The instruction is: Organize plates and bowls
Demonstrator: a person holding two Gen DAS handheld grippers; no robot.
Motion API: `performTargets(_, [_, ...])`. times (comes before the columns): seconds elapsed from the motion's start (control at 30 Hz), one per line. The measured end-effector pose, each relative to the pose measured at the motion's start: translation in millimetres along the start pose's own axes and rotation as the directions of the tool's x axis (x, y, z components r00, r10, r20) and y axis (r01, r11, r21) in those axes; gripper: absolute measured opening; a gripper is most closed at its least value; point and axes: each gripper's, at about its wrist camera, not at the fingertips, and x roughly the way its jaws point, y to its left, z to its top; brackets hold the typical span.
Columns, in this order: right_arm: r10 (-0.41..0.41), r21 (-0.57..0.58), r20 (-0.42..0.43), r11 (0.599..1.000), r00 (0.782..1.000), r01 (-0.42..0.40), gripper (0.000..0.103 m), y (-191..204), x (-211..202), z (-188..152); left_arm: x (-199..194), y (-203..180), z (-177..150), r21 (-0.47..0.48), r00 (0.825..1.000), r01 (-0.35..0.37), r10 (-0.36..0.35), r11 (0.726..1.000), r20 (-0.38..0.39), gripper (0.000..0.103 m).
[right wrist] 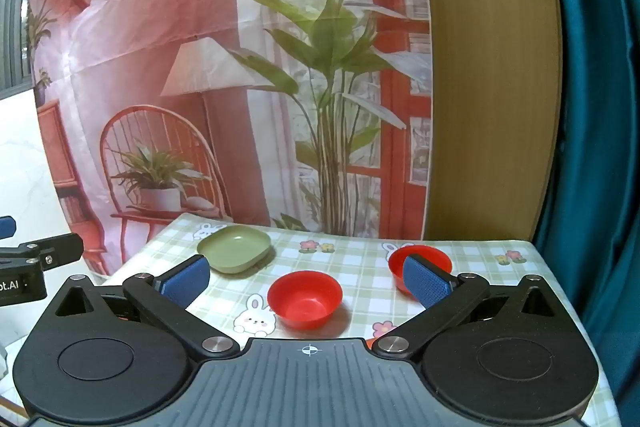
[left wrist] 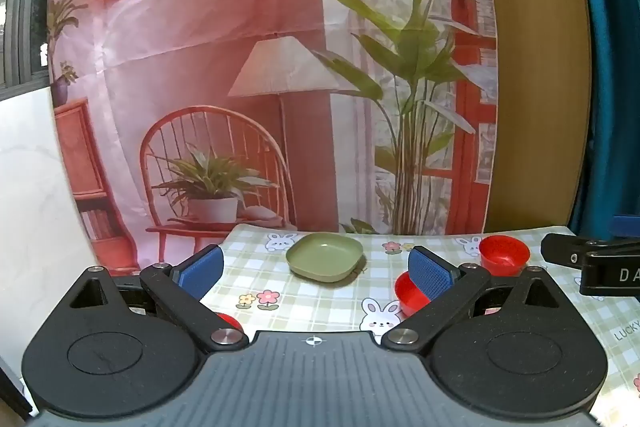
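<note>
Fingers (right wrist: 426, 285) both pairs wide, empty; green plate (right wrist: 235, 246), red bowls (right wrist: 305, 297) empty.

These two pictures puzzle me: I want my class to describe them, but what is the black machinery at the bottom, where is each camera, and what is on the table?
Each picture comes from a camera mounted on a hand-held gripper, looking forward along its two blue-padded fingers. One view shows the left gripper, the other the right gripper. Both stand wide open and hold nothing. Ahead is a table with a checked bunny tablecloth. On it lie a green plate at the back, a red bowl nearer the middle and a second red bowl to the right, partly behind a finger. The left view shows a further red object, mostly hidden. Behind hangs a printed backdrop.
</note>
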Motion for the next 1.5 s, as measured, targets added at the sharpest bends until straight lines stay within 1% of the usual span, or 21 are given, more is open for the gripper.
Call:
performTargets(0.23, [-0.001, -0.005, 0.001, 1.0, 1.0, 0.001, 0.103, 0.5, -0.6, 0.7, 0.5, -9.1, 3.2, 0.017, 1.0, -0.001, 0.001, 1.0, 0.022, 0.1])
performTargets(0.27, [-0.002, -0.005, 0.001, 1.0, 1.0, 0.002, 0.103, 0.3, -0.6, 0.8, 4.6, -4.0, 2.2, -0.004, 1.0, -0.01, 0.01, 1.0, 0.016, 0.1])
performTargets(0.3, [-0.001, -0.005, 0.001, 1.0, 1.0, 0.001, 0.103, 0.2, -0.6, 0.9, -2.6, 0.0, -1.3, -0.003, 1.0, -0.008, 0.008, 1.0, 0.031, 0.1])
performTargets(0.37, [-0.002, -0.005, 0.001, 1.0, 1.0, 0.002, 0.103, -0.1, -0.4, 1.0, -2.9, 1.3, -1.9, -0.003, 0.999, -0.008, 0.008, 1.0, 0.032, 0.1])
performTargets(1.5, [-0.002, -0.006, 0.001, 1.0, 1.0, 0.002, 0.103, -1.3, -0.7, 0.9, -3.0, 0.0, -2.0, -0.002, 1.0, -0.009, 0.009, 1.0, 0.025, 0.1])
